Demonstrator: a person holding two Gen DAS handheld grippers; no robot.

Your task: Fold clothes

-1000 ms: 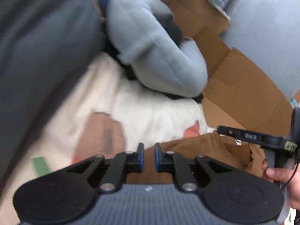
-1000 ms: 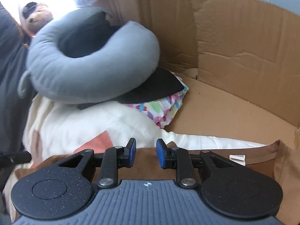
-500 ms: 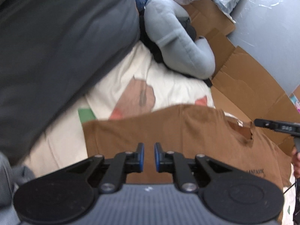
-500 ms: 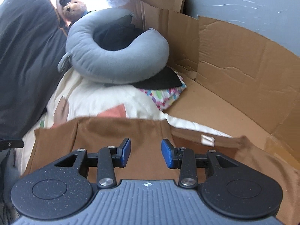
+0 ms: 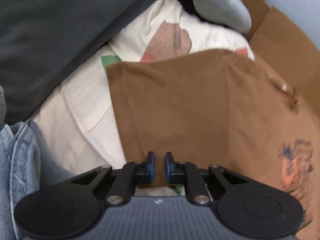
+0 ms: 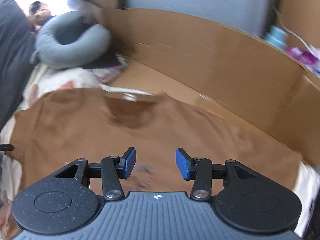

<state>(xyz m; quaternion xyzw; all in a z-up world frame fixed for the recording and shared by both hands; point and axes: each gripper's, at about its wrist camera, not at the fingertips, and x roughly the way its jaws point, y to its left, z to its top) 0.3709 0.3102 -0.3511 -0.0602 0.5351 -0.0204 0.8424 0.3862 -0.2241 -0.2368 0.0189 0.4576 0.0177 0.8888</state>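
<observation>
R gripper (image 6: 155,164) opened wide since earlier; L gripper (image 5: 159,167) pinches brown shirt (image 5: 200,110) hem.

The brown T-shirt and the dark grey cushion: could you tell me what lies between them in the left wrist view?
A strip of cream bedding with a green patch, seen in the left wrist view, separates the brown T-shirt from the dark grey cushion.

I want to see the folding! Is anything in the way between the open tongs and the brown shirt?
Nothing visible. The right tongs hang open right over the brown shirt, which lies spread on the bed. The grey neck pillow sits off at the far end, clear of it.
</observation>
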